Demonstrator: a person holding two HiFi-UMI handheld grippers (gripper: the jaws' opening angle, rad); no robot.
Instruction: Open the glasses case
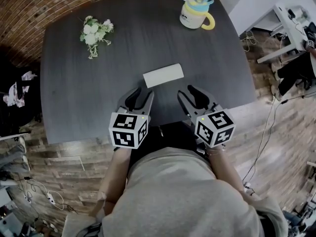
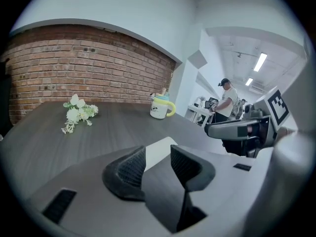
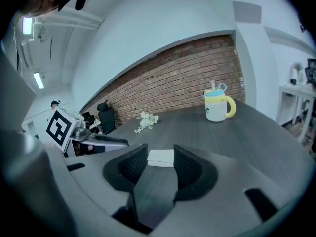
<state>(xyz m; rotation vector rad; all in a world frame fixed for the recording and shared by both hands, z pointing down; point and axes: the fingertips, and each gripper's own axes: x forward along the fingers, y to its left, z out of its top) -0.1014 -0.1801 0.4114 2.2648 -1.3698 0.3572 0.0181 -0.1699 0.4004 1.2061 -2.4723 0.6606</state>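
A closed white glasses case (image 1: 163,75) lies flat on the dark table (image 1: 74,93), a little past both grippers. My left gripper (image 1: 139,96) hovers just short of the case's left end, jaws apart with nothing between them. Short of the case's right end, my right gripper (image 1: 190,93) is open and empty too. In the left gripper view the case (image 2: 159,147) shows through the gap of the left gripper (image 2: 158,156), ahead of it. The right gripper view frames the case (image 3: 161,159) between the pads of the right gripper (image 3: 159,151), still some way off.
A bunch of white flowers (image 1: 95,32) lies at the far left of the table. At the far right stands a cream mug with a yellow handle (image 1: 196,13). The table's near edge runs under my grippers. A person (image 2: 227,100) stands in the room beyond.
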